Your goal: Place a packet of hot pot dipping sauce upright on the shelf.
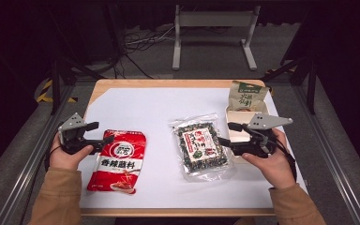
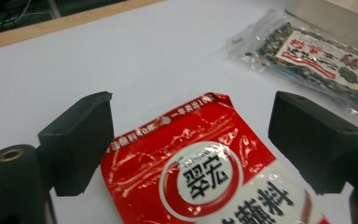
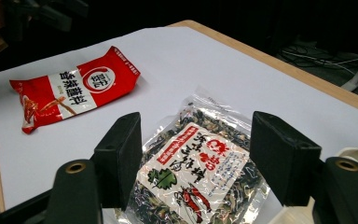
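A red foil packet (image 1: 119, 159) with white lettering lies flat on the white sheet at the front left. My left gripper (image 1: 102, 132) is at its upper left corner, open. In the left gripper view the jaws stand wide on either side of the red packet's top edge (image 2: 191, 168), not touching it. A clear packet (image 1: 201, 147) of dark dried bits with a red and white label lies right of centre. My right gripper (image 1: 225, 132) is open at its right edge. In the right gripper view the clear packet (image 3: 196, 168) lies between and below the spread jaws.
A beige open box (image 1: 236, 117) stands at the right, behind my right gripper, with a green and tan pouch (image 1: 247, 96) upright in it. The white sheet (image 1: 159, 108) covers a wooden table. Metal rails run along both sides, and a table frame stands on the floor beyond.
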The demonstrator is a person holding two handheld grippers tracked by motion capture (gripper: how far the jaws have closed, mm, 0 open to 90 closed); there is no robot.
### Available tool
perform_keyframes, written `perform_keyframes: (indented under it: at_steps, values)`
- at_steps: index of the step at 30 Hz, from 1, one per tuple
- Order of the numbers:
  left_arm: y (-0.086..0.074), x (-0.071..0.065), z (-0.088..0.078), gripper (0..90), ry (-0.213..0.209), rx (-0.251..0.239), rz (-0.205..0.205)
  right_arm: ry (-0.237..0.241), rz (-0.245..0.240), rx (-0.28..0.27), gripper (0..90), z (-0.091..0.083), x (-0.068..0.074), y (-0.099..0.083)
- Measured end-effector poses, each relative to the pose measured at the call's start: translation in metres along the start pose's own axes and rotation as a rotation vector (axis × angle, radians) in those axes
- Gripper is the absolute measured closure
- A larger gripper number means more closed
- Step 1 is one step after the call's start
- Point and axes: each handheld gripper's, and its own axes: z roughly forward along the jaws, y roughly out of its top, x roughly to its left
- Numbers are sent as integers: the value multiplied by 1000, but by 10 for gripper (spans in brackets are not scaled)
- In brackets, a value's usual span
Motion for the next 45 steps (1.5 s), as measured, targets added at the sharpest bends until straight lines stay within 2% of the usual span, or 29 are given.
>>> perform_keyframes:
  at_steps: [2,5,7,12,14,20,27,32,36,38,39,40,41,43,45]
  values:
    - [-3,9,5,184,-4,10,-11,11,-12,12,350,6,4,-1]
    - [-5,15,8,190,-16,19,-14,19,-23,13,350,8,6,-2]
    - [-7,20,10,193,-9,24,-24,23,-27,20,350,11,7,-3]
    - [-13,33,20,193,6,48,-57,37,-31,34,350,17,10,-5]
    - [-17,39,27,194,-10,53,-81,42,-33,39,350,19,11,-6]
    - [-26,50,42,243,-12,59,-98,48,-28,50,348,23,13,-8]
    - [-36,55,56,267,-24,115,-127,44,-40,47,349,24,14,-9]
    - [-40,56,64,285,-58,126,-144,43,-45,37,348,22,15,-9]
    - [-43,57,69,297,-76,155,-145,41,-40,40,348,22,14,-10]
    - [-44,58,68,297,-92,141,-155,42,-39,38,348,23,14,-11]
    - [-44,59,68,297,-117,126,-163,42,-39,38,347,23,14,-11]
    - [-44,59,68,297,-117,126,-163,42,-39,38,347,23,14,-11]
    - [-45,59,68,295,-133,124,-182,44,-38,39,345,24,14,-11]
    - [-45,59,70,291,-148,143,-178,44,-41,40,344,24,15,-11]
    - [-45,58,70,291,-151,141,-183,44,-42,39,343,24,15,-11]
